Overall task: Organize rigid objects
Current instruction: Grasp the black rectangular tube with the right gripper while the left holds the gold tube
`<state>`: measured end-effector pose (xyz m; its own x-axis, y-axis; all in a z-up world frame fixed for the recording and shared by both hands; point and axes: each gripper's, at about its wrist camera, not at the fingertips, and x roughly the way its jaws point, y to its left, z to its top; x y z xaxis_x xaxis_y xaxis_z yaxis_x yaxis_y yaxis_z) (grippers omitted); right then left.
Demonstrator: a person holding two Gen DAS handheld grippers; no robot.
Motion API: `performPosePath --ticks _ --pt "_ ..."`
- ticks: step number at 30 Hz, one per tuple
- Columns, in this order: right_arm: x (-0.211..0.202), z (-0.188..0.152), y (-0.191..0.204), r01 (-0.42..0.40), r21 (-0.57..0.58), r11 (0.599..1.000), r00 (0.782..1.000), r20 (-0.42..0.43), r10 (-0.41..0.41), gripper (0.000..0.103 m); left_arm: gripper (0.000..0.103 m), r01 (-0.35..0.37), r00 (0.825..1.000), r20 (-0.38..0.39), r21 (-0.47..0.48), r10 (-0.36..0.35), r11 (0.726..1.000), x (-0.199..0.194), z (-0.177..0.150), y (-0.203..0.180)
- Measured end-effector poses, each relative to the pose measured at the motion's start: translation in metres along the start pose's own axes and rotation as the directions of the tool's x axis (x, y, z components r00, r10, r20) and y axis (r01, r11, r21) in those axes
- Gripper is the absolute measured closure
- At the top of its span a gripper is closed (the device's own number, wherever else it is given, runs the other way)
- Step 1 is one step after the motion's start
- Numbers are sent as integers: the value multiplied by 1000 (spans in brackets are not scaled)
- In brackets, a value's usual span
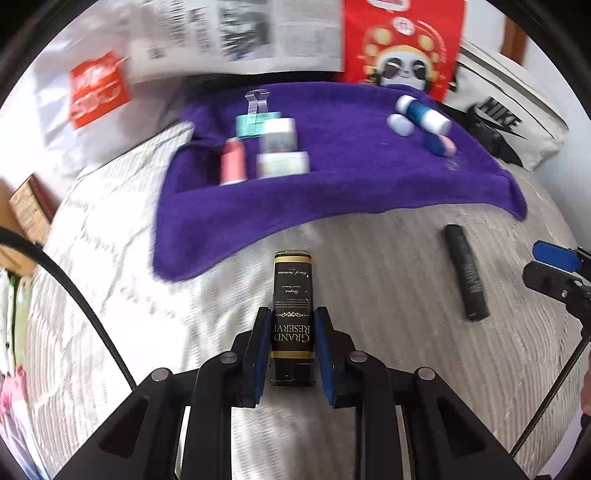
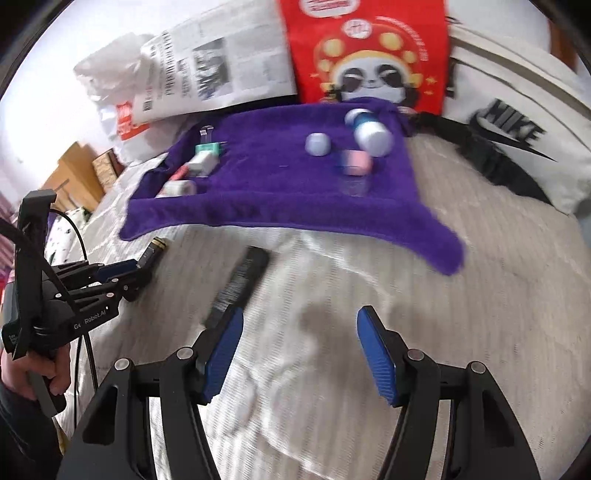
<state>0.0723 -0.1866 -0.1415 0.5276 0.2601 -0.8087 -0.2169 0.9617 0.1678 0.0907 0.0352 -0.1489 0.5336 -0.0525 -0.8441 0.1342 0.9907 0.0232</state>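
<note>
My left gripper (image 1: 291,317) is shut on a black "Grand Reserve" box (image 1: 291,295), just above the white bedspread; it also shows in the right wrist view (image 2: 149,254). A black ribbed tube (image 1: 466,272) lies on the bedspread to the right, also seen in the right wrist view (image 2: 240,284). My right gripper (image 2: 299,317) is open and empty, with the tube just past its left finger. A purple towel (image 1: 343,184) carries a pink tube (image 1: 233,162), white jars (image 1: 281,147) and blue-and-white bottles (image 1: 421,116).
A newspaper (image 1: 236,33), a red panda bag (image 1: 402,44) and a white Nike bag (image 1: 506,110) lie behind the towel. A white plastic bag with orange print (image 1: 96,92) lies at the far left. Wooden furniture (image 2: 74,177) stands past the bed's left edge.
</note>
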Motion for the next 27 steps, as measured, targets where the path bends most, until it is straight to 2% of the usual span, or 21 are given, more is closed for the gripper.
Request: performPosePath --ticks 4,7,10,11,15,19,23,26,27 --pt "22 7 13 -42 16 999 999 -25 42 40 80 8 1000 12 -13 -8 1000 -3 -7 9" --pt "34 13 24 -27 0 1000 999 -23 27 41 80 -1 1000 27 -13 1 1000 -4 -11 8" --pt "44 17 37 17 -45 999 1000 -16 -18 47 80 3 999 33 -18 -2 1000 -3 -11 8" --pt "49 17 41 39 -66 997 999 -18 -40 54 80 6 999 33 -21 -6 1000 -4 -11 9" --pt "57 14 55 129 -171 977 991 -5 -132 56 80 13 999 38 -21 -13 1000 -4 -12 9" --pt "51 9 51 141 -202 969 989 -15 -147 56 80 16 999 45 -26 -15 1000 -5 -14 10" --pt "46 9 33 101 -165 981 993 -39 -108 58 80 11 998 55 -32 -10 999 -6 -16 9" --pt "48 11 36 102 -185 977 994 -25 -108 79 80 7 999 53 -38 -5 999 -6 -15 8" --pt "48 12 39 102 -189 977 994 -29 -109 80 80 6 999 49 -38 -4 999 -6 -15 8"
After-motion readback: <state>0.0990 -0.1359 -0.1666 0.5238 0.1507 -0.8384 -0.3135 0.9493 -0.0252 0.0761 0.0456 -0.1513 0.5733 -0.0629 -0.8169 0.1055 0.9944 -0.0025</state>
